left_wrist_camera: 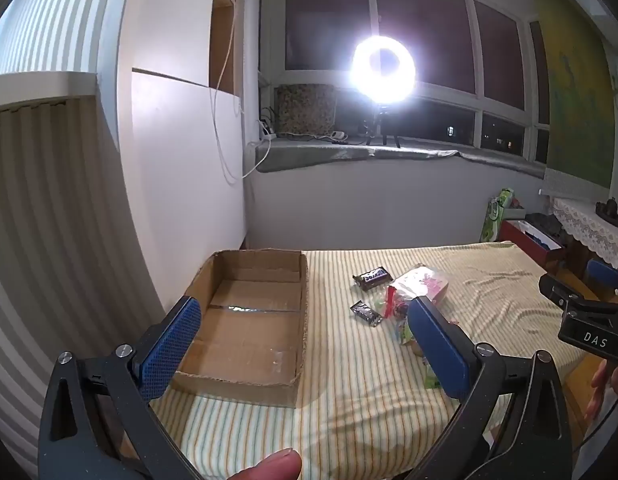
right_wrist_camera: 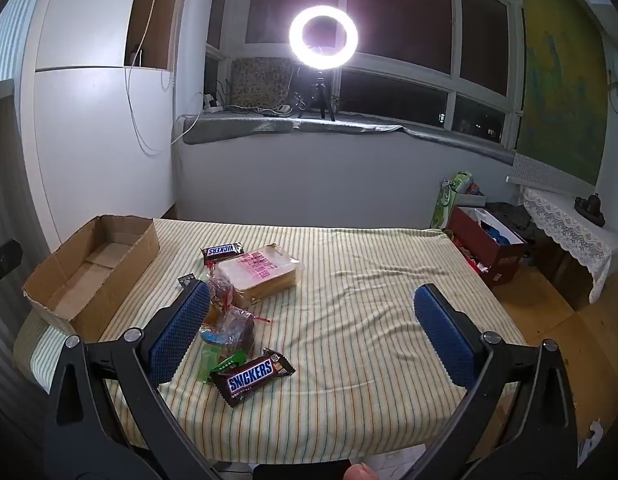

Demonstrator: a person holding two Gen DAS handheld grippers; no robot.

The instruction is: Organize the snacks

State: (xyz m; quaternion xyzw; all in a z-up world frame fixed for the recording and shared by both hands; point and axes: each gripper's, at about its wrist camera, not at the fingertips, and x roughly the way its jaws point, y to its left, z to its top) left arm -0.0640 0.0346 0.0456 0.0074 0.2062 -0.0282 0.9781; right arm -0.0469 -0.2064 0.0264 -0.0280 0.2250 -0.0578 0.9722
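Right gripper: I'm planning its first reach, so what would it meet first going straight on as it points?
Probably bare striped tablecloth. The right gripper has open, empty jaws; the snack pile lies left of that line. Depth is uncertain.

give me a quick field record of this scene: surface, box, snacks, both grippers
surface: table under a striped cloth
box: cardboard box, open top, empty, at the table's left end
snacks: near Snickers bar, far Snickers bar, bagged bread, small wrapped sweets, all loose on the cloth, none boxed
left gripper: open, empty
right gripper: open, empty
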